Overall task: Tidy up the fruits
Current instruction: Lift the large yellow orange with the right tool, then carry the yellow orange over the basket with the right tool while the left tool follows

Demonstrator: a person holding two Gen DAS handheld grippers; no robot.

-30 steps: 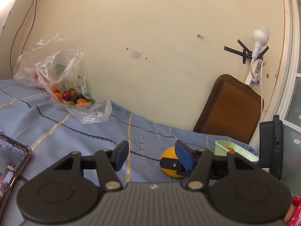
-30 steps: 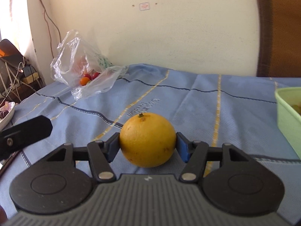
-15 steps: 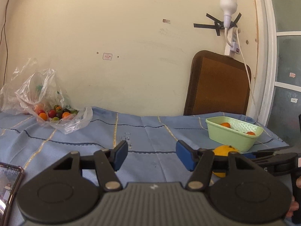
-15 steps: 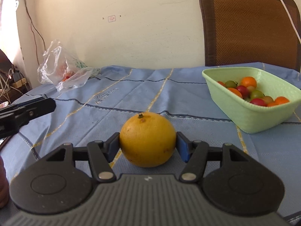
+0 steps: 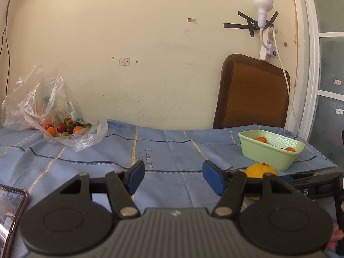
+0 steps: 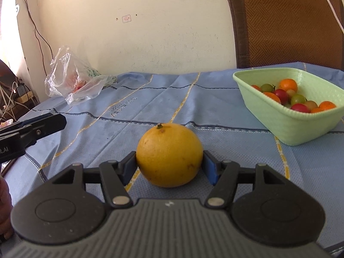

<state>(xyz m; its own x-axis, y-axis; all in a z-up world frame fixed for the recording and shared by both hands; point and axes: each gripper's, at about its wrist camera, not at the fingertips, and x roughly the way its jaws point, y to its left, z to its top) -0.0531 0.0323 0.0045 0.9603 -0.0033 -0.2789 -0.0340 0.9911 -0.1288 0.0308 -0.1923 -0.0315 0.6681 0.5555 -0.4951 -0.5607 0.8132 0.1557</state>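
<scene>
Blue-clothed bench (image 6: 215,111): right tongs (image 6: 169,165) clamped on orange (image 6: 169,154) near green basket (image 6: 301,126); left tongs (image 5: 173,177) apart, empty.

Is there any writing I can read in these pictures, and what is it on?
"S": white letter on the right gripper, rest hidden.
".AI": white letters on the left gripper, start cut off.
Tablecloth: dark printed word, too blurred to read.
Plastic bag: green print, unreadable.
Wall sticker: unreadable.
</scene>
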